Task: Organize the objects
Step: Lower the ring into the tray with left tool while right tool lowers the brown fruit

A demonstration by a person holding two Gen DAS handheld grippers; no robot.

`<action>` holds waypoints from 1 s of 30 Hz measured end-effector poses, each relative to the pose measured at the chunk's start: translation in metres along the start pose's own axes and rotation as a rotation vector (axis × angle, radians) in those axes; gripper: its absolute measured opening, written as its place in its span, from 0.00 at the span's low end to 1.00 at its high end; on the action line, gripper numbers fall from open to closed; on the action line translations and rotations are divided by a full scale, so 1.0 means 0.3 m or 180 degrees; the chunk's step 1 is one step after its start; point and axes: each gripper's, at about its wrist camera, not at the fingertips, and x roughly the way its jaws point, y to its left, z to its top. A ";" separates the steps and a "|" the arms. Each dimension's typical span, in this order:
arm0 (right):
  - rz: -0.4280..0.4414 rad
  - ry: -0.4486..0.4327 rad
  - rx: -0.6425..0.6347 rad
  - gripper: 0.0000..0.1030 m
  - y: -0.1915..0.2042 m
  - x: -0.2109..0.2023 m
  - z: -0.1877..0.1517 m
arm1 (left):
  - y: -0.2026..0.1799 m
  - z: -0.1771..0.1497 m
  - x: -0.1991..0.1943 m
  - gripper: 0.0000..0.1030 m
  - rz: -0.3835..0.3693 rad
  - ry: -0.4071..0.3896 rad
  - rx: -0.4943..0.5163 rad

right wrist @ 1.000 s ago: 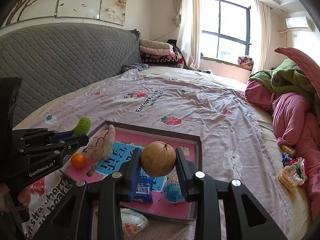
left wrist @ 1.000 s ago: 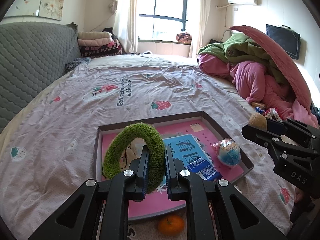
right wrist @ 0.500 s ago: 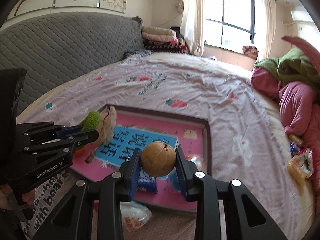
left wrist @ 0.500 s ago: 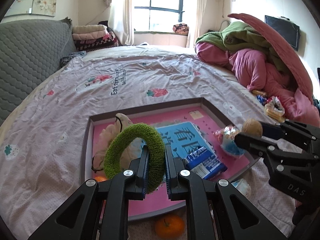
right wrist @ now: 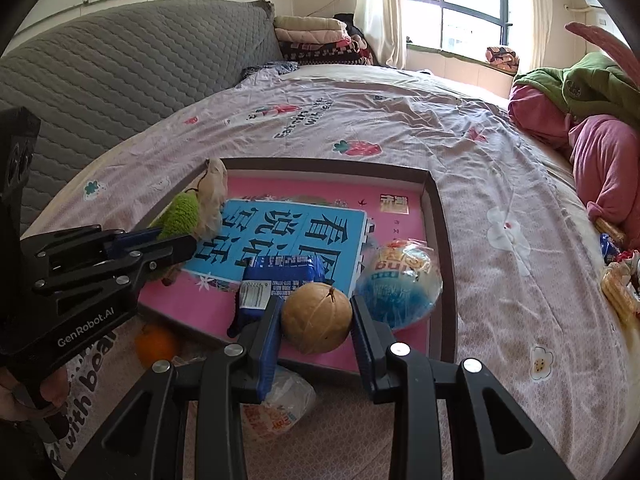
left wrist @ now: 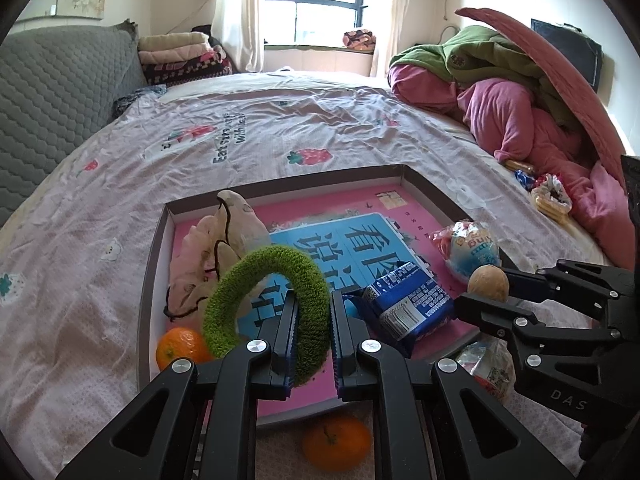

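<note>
My left gripper (left wrist: 311, 300) is shut on a fuzzy green ring (left wrist: 256, 280), held upright over the near left part of a shallow pink-lined tray (left wrist: 156, 236) on the bed. My right gripper (right wrist: 316, 312) is shut on a round tan fruit (right wrist: 317, 318) above the tray's (right wrist: 436, 200) near edge. Inside the tray lie a beige cloth pouch (left wrist: 216, 248), a blue book (left wrist: 352, 248), a blue snack packet (left wrist: 404, 304), a blue-and-white wrapped ball (left wrist: 470, 250) and an orange (left wrist: 178, 348). In the right wrist view the left gripper (right wrist: 188, 242) shows at the left with the ring (right wrist: 180, 212).
A second orange (left wrist: 336, 442) and a clear snack bag (right wrist: 280, 404) lie on the bedsheet in front of the tray. Loose snacks (left wrist: 548, 196) sit by the pink and green bedding (left wrist: 512, 92) at right. A grey headboard (right wrist: 120, 68) stands at left.
Both grippers have sunk toward the tray with the ring and the fruit still held. The tray and its contents now look larger and closer in both views.
</note>
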 end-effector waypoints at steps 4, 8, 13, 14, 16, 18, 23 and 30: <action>-0.0033 0.0032 0.0034 0.33 -0.008 0.013 -0.003 | 0.009 -0.002 0.012 0.14 -0.0024 0.0012 -0.0021; -0.0067 0.0051 0.0048 0.33 -0.018 0.022 -0.003 | 0.024 -0.003 0.029 0.14 -0.0041 0.0043 -0.0079; -0.0144 0.0100 0.0044 0.33 -0.029 0.041 -0.005 | 0.025 -0.005 0.045 0.14 -0.0058 0.0069 -0.0093; -0.0152 0.0105 0.0045 0.33 -0.030 0.045 -0.006 | 0.024 -0.007 0.048 0.14 -0.0064 0.0076 -0.0086; -0.0174 0.0108 0.0035 0.33 -0.030 0.049 -0.005 | 0.022 -0.009 0.050 0.14 -0.0065 0.0075 -0.0078; -0.0209 0.0103 0.0008 0.33 -0.027 0.051 -0.004 | 0.018 -0.011 0.055 0.14 -0.0077 0.0090 -0.0069; -0.0208 0.0123 0.0030 0.33 -0.031 0.060 -0.002 | 0.011 -0.024 0.073 0.14 -0.0082 0.0139 -0.0046; -0.0177 0.0149 0.0080 0.33 -0.042 0.060 -0.002 | 0.019 -0.033 0.098 0.15 -0.0144 0.0239 -0.0106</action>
